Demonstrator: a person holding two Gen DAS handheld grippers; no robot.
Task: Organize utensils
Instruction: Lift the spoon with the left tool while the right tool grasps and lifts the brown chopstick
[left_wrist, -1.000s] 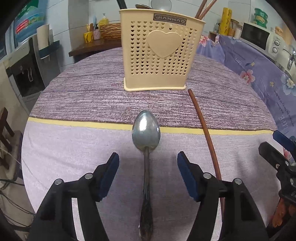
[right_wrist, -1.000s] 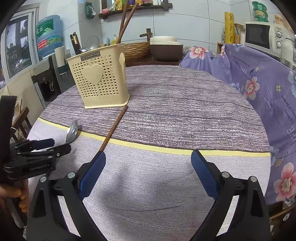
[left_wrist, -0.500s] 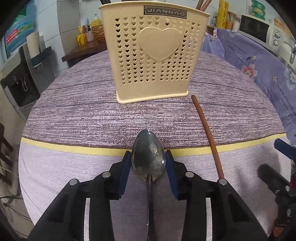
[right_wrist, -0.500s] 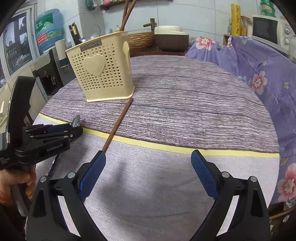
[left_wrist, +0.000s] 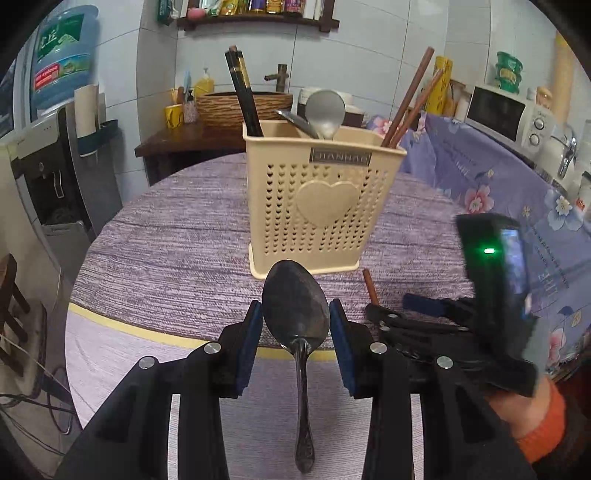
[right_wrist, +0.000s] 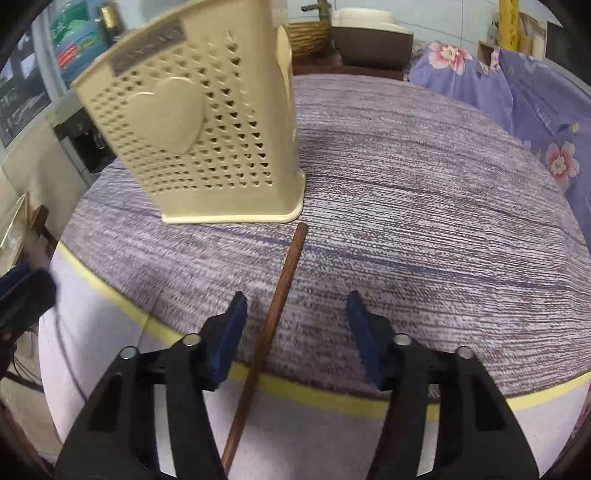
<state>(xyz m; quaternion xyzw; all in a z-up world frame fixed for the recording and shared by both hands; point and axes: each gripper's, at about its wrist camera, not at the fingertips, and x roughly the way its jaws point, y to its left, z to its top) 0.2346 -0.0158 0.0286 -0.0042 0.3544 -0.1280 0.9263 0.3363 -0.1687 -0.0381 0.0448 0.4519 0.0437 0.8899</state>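
My left gripper (left_wrist: 295, 332) is shut on a metal spoon (left_wrist: 297, 317), its pads on both sides of the bowl, and holds it lifted above the table. In front stands a beige perforated utensil holder (left_wrist: 317, 206) with dark chopsticks, brown chopsticks and a spoon standing in it. My right gripper (right_wrist: 297, 328) is open and straddles a brown chopstick (right_wrist: 275, 310) that lies on the table, nearer the left pad. The holder (right_wrist: 199, 133) is just ahead of it. The right gripper (left_wrist: 443, 325) also shows in the left wrist view.
A round table with a purple-grey cloth (right_wrist: 424, 206) and a yellow stripe (right_wrist: 332, 398). A floral purple cover (left_wrist: 498, 192) lies at the right, a microwave (left_wrist: 502, 114) behind it. A water dispenser (left_wrist: 55, 166) stands at the left, a wooden sideboard (left_wrist: 184, 140) behind the table.
My left gripper closed on the spoon's bowl and lifted it off the table. My right gripper moved forward and left over the brown chopstick, toward the holder, and its jaws narrowed.
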